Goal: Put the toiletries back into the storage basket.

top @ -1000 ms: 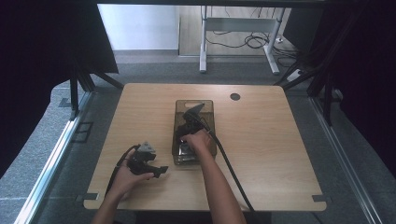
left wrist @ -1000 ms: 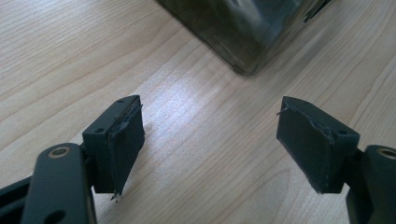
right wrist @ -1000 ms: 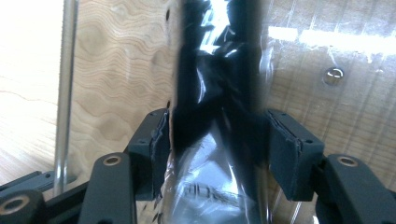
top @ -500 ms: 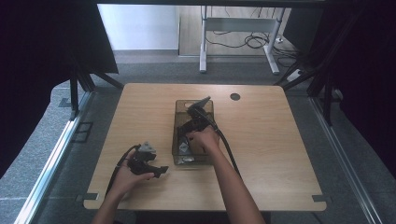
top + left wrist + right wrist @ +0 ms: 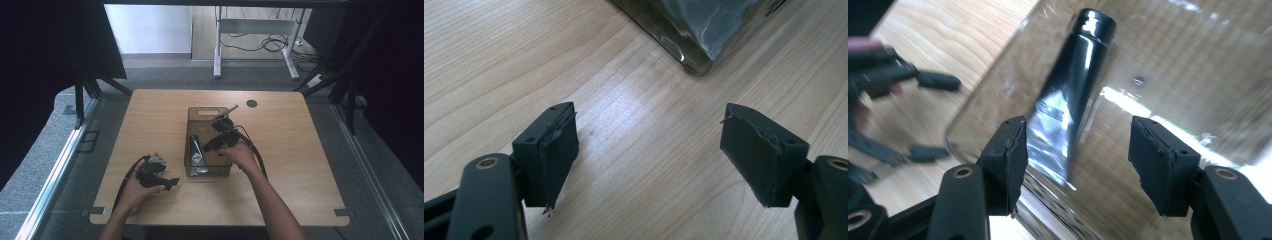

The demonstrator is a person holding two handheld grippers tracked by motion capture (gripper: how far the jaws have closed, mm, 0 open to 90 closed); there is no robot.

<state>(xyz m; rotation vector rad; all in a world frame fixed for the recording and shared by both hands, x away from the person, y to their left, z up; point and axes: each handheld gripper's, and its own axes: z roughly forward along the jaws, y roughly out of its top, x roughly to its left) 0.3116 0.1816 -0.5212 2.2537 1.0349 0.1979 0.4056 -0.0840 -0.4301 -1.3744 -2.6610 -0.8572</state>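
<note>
1. Apparently the placing is already done: the black tube (image 5: pixel 1075 95) lies inside the clear bin (image 5: pixel 225 170), and no jaw touches it. What is probably left is to take the right hand away, or to bring a next thing; the pictures do not tell which.

2. The tube (image 5: pixel 195 150) is dark and glossy, with a round black cap at the far end and a flat crimped end near the front wall of the bin. A pale label with small print sits on its lower half. It lies on its side on the bin floor, a little slanted, at the left part of the bin as the high view shows it.

3. The right gripper (image 5: pixel 1075 165) hangs above the bin with its jaws spread wide. They have just been closing a little, yet nothing is between them; the tube lies below them, apart from the pads.

4. The right gripper (image 5: pixel 207 148) is seen from above over the right side of the bin, the hand just behind it.

5. The left gripper (image 5: pixel 172 182) rests near the front left of the wooden table (image 5: pixel 300 150), well apart from the bin. Its jaws (image 5: pixel 649 150) are wide too and hold nothing; only bare wood is between them, and a corner of the bin (image 5: pixel 704 55) is ahead.
</note>
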